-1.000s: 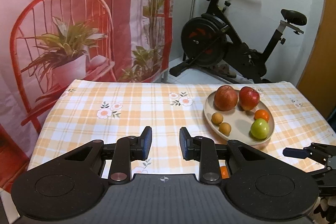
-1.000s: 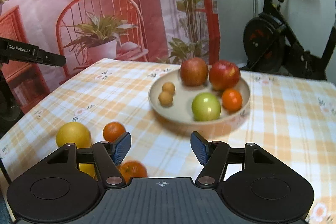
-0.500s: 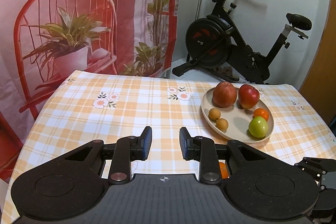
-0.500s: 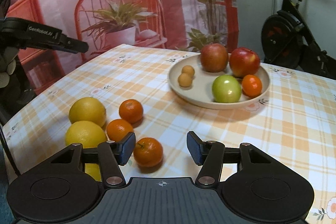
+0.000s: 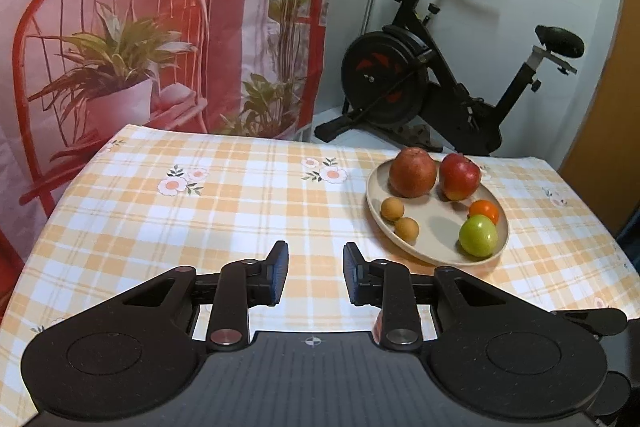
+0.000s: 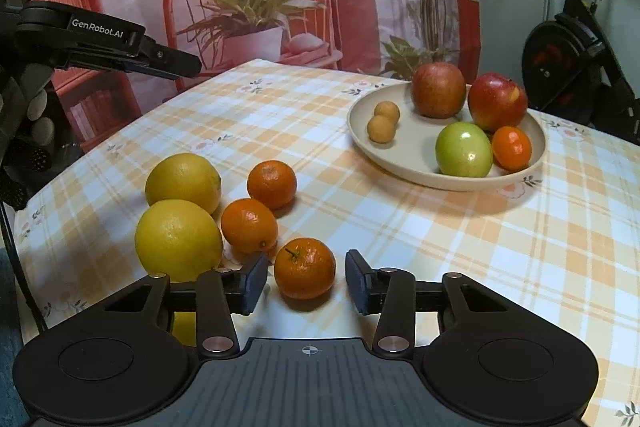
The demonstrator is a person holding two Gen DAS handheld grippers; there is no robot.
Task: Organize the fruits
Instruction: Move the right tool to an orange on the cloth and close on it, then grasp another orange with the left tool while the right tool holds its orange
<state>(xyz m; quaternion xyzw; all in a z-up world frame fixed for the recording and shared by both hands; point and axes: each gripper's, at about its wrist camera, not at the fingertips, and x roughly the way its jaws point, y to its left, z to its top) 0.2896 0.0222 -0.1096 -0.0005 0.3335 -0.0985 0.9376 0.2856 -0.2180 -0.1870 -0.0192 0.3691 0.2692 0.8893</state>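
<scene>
A beige plate point(image 6: 400, 155) point(image 5: 440, 251) holds two red apples point(image 6: 438, 89), a green apple point(image 6: 463, 149), a small orange and two small tan fruits point(image 6: 381, 128). On the cloth lie two lemons point(image 6: 178, 239) and three mandarins. My right gripper point(image 6: 306, 281) is open, its jaws on either side of the nearest mandarin point(image 6: 305, 267), not touching it. My left gripper point(image 5: 315, 271) is open and empty above the checked cloth, left of the plate.
An orange checked tablecloth point(image 5: 200, 211) covers the table. A printed backdrop point(image 5: 140, 27) hangs behind it, and an exercise bike point(image 5: 440, 87) stands at the back right. The left gripper's body point(image 6: 100, 43) juts in at the left of the right wrist view.
My right gripper has pulled back and left from the plate, bringing its jaws around the nearest mandarin. My left gripper has drawn back and risen slightly.
</scene>
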